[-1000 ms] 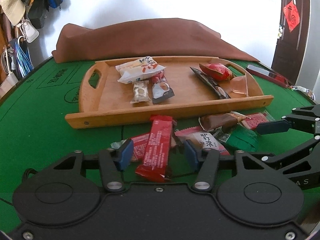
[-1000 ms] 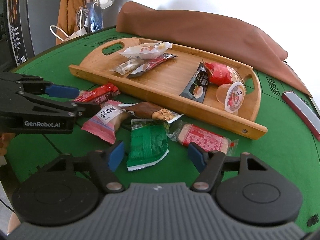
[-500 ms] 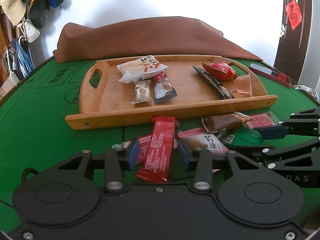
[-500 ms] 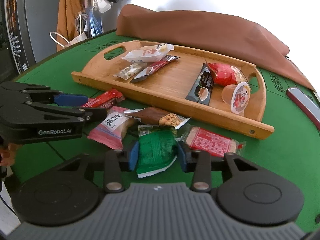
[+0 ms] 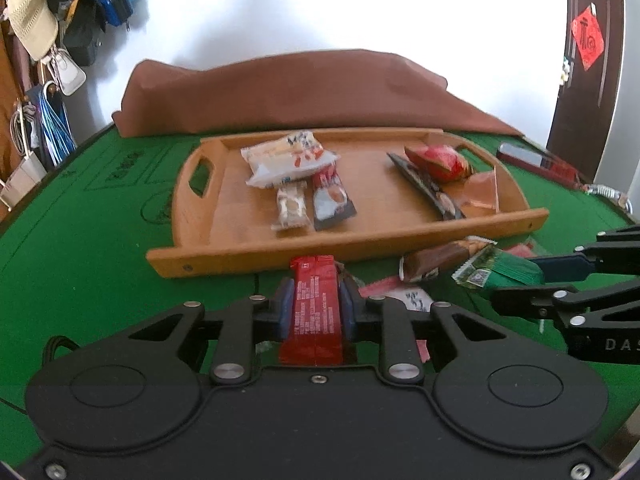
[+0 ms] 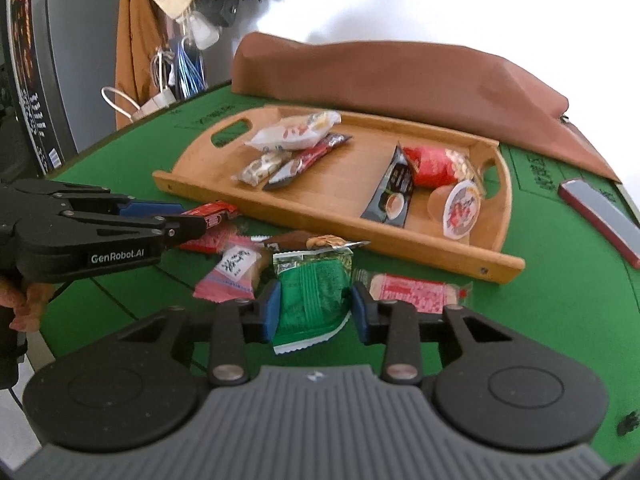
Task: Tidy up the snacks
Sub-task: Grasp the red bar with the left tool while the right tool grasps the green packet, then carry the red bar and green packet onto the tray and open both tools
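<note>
A wooden tray (image 5: 360, 246) on the green table holds several snacks, among them a white packet (image 5: 286, 158) and a jelly cup (image 6: 460, 208). In front of it lie loose snacks: a pink packet (image 6: 234, 272), a brown peanut bar (image 6: 304, 240) and a red-and-white cracker pack (image 6: 412, 292). My left gripper (image 5: 316, 300) is closing, and its blue pads press both sides of a long red packet (image 5: 314, 276). My right gripper (image 6: 314, 308) is closing too, with its pads against a green packet (image 6: 312, 288). Each gripper shows side-on in the other's view.
A brown cloth (image 5: 300, 92) is heaped behind the tray. A red-edged flat case (image 6: 600, 216) lies at the table's right rim. Bags and a hat (image 5: 36, 28) hang beyond the left edge, and a dark door (image 5: 588, 60) stands at the right.
Both grippers' jaws have drawn in from wide apart, the left onto the red packet, the right onto the green one. The green packet's front end has come up slightly.
</note>
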Motion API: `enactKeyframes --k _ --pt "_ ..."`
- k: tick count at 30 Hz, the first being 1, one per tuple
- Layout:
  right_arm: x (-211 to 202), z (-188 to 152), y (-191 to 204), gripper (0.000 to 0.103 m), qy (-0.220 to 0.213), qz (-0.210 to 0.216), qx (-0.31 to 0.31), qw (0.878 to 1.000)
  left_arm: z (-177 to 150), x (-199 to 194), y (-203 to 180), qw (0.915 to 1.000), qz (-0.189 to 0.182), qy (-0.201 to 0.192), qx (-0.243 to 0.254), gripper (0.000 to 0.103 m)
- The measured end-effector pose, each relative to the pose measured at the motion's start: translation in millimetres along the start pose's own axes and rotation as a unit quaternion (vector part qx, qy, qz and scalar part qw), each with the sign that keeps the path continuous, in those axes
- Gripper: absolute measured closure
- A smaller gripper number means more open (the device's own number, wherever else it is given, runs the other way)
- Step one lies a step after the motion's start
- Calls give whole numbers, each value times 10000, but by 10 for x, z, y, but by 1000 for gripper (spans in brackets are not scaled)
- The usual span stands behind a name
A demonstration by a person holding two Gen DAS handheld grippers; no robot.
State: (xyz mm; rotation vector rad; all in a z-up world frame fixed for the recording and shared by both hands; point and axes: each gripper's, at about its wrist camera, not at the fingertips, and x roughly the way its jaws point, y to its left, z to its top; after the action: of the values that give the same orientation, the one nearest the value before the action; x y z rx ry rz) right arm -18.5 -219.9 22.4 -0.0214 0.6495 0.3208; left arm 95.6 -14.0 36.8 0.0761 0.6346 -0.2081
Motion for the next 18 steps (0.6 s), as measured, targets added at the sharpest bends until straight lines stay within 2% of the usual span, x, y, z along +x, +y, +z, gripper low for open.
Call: enactKeyframes --k 10,18 --pt "-202 219 -129 63 -415 -98 156 9990 257 -83 124 9996 43 -202 -199 79" --pt "-45 537 -342 63 -498 -252 389 9977 572 23 230 9986 226 -411 -236 79"
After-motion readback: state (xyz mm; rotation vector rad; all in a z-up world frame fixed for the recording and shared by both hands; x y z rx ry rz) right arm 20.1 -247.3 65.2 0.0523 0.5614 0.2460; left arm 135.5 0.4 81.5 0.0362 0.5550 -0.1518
